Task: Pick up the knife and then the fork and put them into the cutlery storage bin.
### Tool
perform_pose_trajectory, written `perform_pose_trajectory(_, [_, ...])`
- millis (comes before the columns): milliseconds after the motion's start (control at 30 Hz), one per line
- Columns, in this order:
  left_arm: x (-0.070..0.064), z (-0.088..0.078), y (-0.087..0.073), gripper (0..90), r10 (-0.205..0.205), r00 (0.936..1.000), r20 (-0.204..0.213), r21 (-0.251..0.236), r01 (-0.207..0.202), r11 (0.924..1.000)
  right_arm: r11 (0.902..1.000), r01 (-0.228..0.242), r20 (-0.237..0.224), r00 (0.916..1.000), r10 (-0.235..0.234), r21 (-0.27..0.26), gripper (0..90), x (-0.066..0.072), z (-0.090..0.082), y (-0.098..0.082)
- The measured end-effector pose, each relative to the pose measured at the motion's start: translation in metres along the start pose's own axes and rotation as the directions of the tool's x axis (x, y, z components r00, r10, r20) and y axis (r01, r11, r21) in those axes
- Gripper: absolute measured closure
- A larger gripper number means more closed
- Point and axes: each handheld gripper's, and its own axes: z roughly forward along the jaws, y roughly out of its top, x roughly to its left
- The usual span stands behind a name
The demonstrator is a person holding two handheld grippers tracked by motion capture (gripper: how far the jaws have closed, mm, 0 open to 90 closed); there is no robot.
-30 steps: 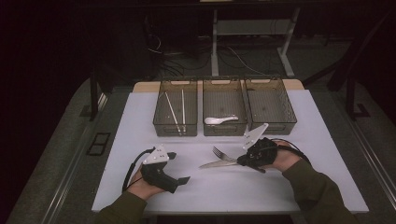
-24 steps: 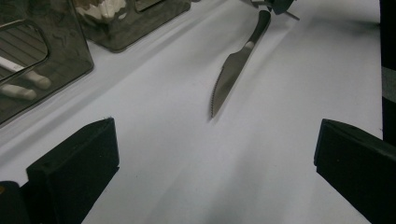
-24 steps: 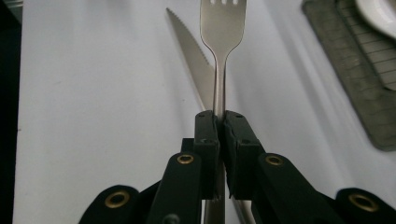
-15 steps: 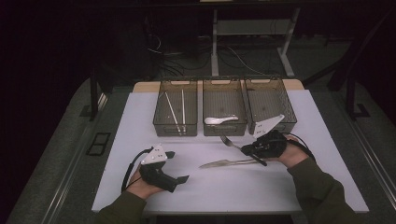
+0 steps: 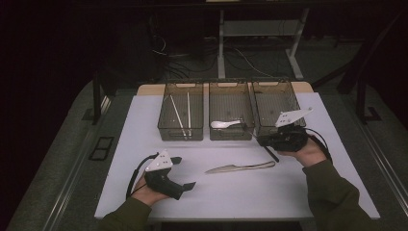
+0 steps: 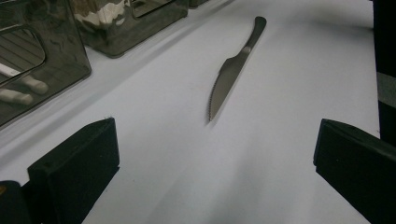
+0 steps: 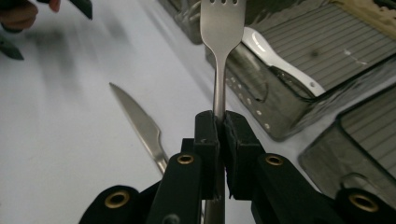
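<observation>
My right gripper (image 7: 219, 123) is shut on the stem of a metal fork (image 7: 220, 42), whose tines point toward the middle bin. In the high view this right gripper (image 5: 260, 141) hovers just in front of the middle bin (image 5: 231, 137) and the right bin (image 5: 276, 103), and the fork (image 5: 250, 133) slants across its jaws. A serrated knife (image 5: 240, 168) lies flat on the white table, left of that hand. My left gripper (image 5: 185, 172) rests near the front left, open, with its jaws wide apart and the knife (image 6: 231, 74) lying ahead of them.
Three clear bins stand in a row at the back. The left bin (image 5: 166, 115) holds chopsticks (image 5: 182, 113), the middle one a white spoon (image 5: 226, 124). The table's front edge (image 5: 231, 216) runs close under both forearms.
My right gripper has lifted the fork away from beside the knife and carried it right and back toward the bins. The left gripper and the knife have stayed put.
</observation>
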Motion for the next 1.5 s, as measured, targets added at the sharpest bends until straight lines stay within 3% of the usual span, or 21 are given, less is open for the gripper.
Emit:
perform_pose_trajectory(300, [0.001,-0.001,0.000,0.0,-0.011,0.9999,-0.001,-0.007,0.011,0.9999,0.9957,-0.069,0.065,0.9952,0.073,-0.062,84.1,-0.014,-0.015,0.003])
perform_pose_trajectory(667, [0.000,0.001,0.000,0.0,-0.011,0.9999,-0.005,-0.004,0.011,0.9999,0.9842,-0.123,0.160,0.9767,0.143,-0.127,84.1,-0.037,-0.036,0.010])
perform_pose_trajectory(1033, [0.000,0.000,0.001,0.0,-0.012,0.9999,-0.003,-0.007,0.012,0.9999,0.9729,-0.167,0.255,0.9451,0.204,-0.160,84.1,-0.072,-0.045,0.024])
perform_pose_trajectory(1233, [0.000,0.000,0.001,0.0,-0.009,1.0000,0.000,-0.006,0.009,0.9999,0.9669,-0.194,0.309,0.9209,0.238,-0.166,84.1,-0.096,-0.040,0.028])
perform_pose_trajectory(1400, [0.000,0.000,0.001,0.0,-0.010,0.9999,0.000,-0.009,0.010,0.9999,0.9579,-0.227,0.344,0.8976,0.276,-0.176,84.2,-0.115,-0.033,0.022])
perform_pose_trajectory(1500, [0.000,0.000,0.001,0.0,-0.011,0.9999,0.001,-0.008,0.011,0.9999,0.9553,-0.244,0.357,0.8885,0.289,-0.168,84.1,-0.123,-0.028,0.015])
